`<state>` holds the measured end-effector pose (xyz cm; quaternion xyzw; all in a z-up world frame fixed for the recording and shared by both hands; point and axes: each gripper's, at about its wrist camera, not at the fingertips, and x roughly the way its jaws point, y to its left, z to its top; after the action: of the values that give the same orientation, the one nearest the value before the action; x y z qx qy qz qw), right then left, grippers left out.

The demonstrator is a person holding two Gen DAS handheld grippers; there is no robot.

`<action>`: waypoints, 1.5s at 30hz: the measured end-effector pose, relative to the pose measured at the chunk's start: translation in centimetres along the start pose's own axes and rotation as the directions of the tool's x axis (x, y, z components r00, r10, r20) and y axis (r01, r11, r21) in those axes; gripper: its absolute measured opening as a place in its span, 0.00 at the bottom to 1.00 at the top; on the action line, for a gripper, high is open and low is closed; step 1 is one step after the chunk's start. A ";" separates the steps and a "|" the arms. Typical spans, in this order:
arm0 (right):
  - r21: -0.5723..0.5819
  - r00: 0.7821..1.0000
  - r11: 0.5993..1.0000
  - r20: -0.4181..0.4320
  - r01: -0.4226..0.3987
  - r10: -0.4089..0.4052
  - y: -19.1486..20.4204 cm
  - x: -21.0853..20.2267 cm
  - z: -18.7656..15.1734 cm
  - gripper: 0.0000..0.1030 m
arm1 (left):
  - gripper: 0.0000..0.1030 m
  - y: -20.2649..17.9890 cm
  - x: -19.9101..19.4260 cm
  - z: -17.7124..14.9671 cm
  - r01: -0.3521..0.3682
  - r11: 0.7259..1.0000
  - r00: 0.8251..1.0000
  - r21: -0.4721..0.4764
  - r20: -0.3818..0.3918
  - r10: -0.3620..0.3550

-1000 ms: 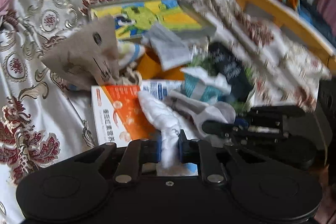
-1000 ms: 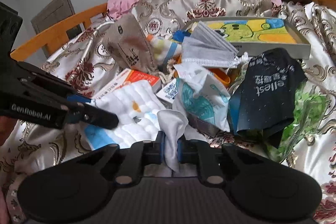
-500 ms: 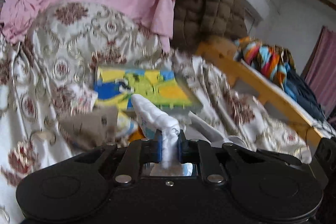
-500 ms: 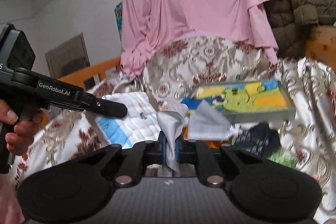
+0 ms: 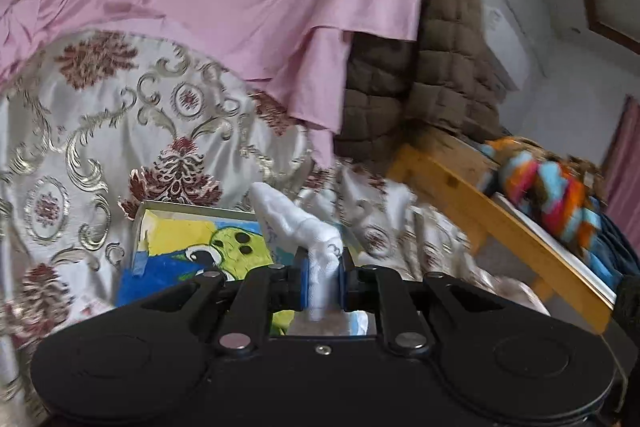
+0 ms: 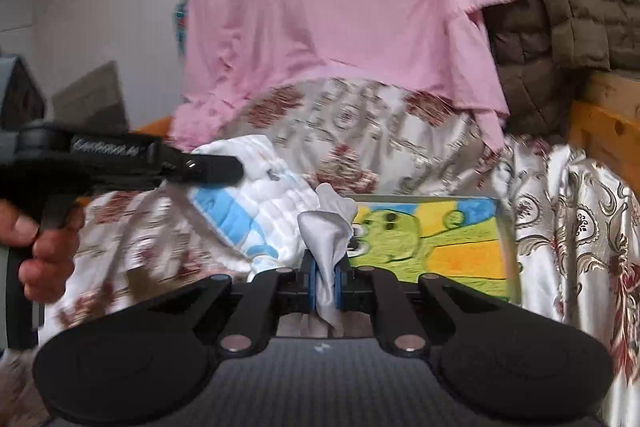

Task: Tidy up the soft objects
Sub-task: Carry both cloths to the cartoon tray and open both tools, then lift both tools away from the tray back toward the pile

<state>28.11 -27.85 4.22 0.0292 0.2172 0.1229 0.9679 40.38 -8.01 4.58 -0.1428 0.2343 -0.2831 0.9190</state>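
My left gripper (image 5: 323,283) is shut on a bunched edge of a white quilted cloth (image 5: 288,223), which stands up from between its blue pads. In the right wrist view that cloth (image 6: 256,203), with a light blue stripe, hangs spread below the left gripper (image 6: 228,169), which a hand (image 6: 44,247) holds at the left. My right gripper (image 6: 325,283) is shut on a pale grey fold of fabric (image 6: 326,235); it lies against the white cloth, and I cannot tell whether they are one piece. Both grippers are lifted above the bed.
A flat box with a yellow, green and blue cartoon picture (image 5: 180,255) (image 6: 440,239) lies on the patterned satin bedspread (image 5: 80,147). A pink sheet (image 5: 240,7) and a brown quilted jacket (image 5: 440,87) hang behind. A wooden bed rail (image 5: 480,219) with a striped knit (image 5: 548,195) runs along the right.
Both grippers have risen off the cluttered pile with the cloth still clamped. The masks, packets and dark bag have dropped out of view, and the hanging pink sheet now fills the upper frames.
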 end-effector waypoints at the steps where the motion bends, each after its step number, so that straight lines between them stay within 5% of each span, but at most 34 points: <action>1: 0.014 1.000 1.000 -0.014 0.015 -0.014 -1.0 1.4 0.4 0.09 | 0.14 0.7 1.6 0.0 -0.006 1.000 1.000 -0.025 0.010 0.006; 9: 0.102 0.990 0.991 -0.121 0.092 -0.079 -6.8 11.5 1.9 0.09 | 0.14 6.6 9.6 -2.3 -0.051 0.982 0.996 -0.180 -0.086 0.036; 17: 0.083 0.960 0.984 -0.246 0.155 -0.130 -8.2 17.7 1.2 0.10 | 0.16 8.4 11.0 -4.7 -0.158 0.982 0.966 -0.107 -0.220 0.132; 22: 0.061 0.939 0.980 -0.303 0.190 -0.163 -7.7 18.8 0.0 0.20 | 0.24 8.5 10.1 -5.0 -0.177 0.981 0.964 -0.077 -0.215 0.157; 25: 0.058 0.934 0.977 -0.309 0.205 -0.178 -7.4 18.6 -0.2 0.34 | 0.32 8.0 9.6 -4.9 -0.193 0.980 0.962 -0.046 -0.208 0.179; 30: 0.050 0.939 0.976 -0.285 0.212 -0.190 -6.9 16.7 0.6 0.59 | 0.63 7.3 7.6 -4.2 -0.217 0.975 0.962 -0.043 -0.178 0.206; 33: 0.050 0.946 0.974 -0.256 0.220 -0.201 -6.4 14.8 1.3 0.72 | 0.69 6.4 5.9 -3.5 -0.230 0.973 0.963 -0.026 -0.148 0.224; 45: 0.061 0.978 0.976 -0.016 0.211 -0.210 -3.0 2.4 3.7 0.99 | 0.99 -0.8 -6.7 -1.5 -0.238 0.971 0.964 0.034 0.134 0.231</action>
<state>32.47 -30.17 6.22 0.0357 0.2273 0.0131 0.9731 34.37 -4.94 5.96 -0.1093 0.1827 -0.1684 0.9625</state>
